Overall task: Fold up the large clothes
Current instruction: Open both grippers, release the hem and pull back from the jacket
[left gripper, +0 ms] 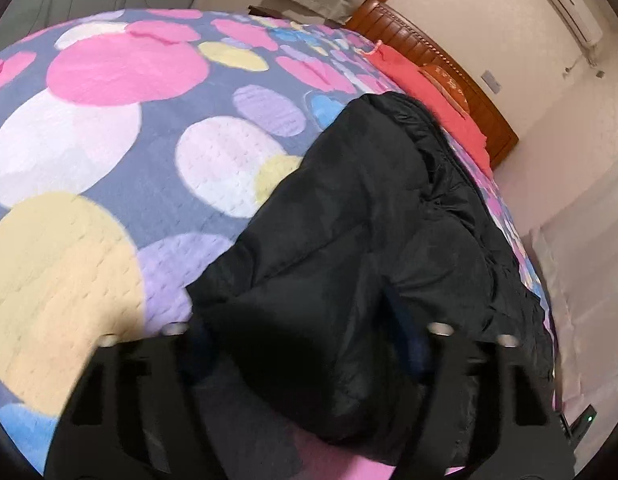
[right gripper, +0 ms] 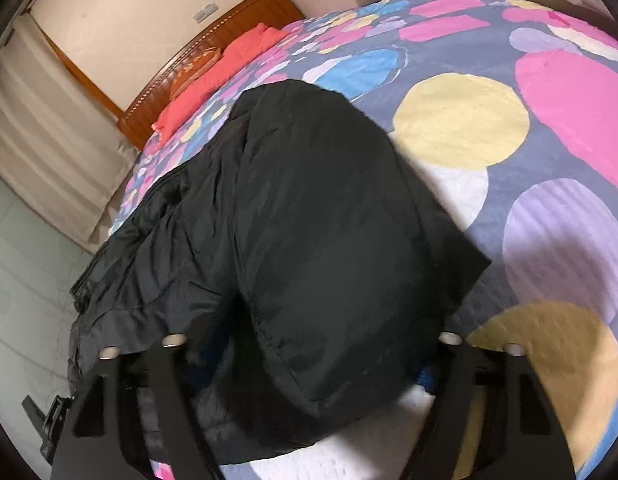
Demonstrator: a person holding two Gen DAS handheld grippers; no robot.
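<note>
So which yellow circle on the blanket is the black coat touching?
In the left wrist view, the small yellow circle: the black coat covers its right edge. The big yellow circle near the left gripper lies apart from the coat.

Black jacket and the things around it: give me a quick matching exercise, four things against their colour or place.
Things:
1. black jacket
2. bedspread
3. headboard
4. air conditioner

Descriptions:
A. carved brown wood against the wall
B. white, mounted high on the wall
C. grey-blue with pink, yellow, lilac and white circles
D. dark puffy fabric lying on the bed, bunched between the fingers of both grippers

Pairs: 1-D, 2-C, 3-A, 4-B
</note>
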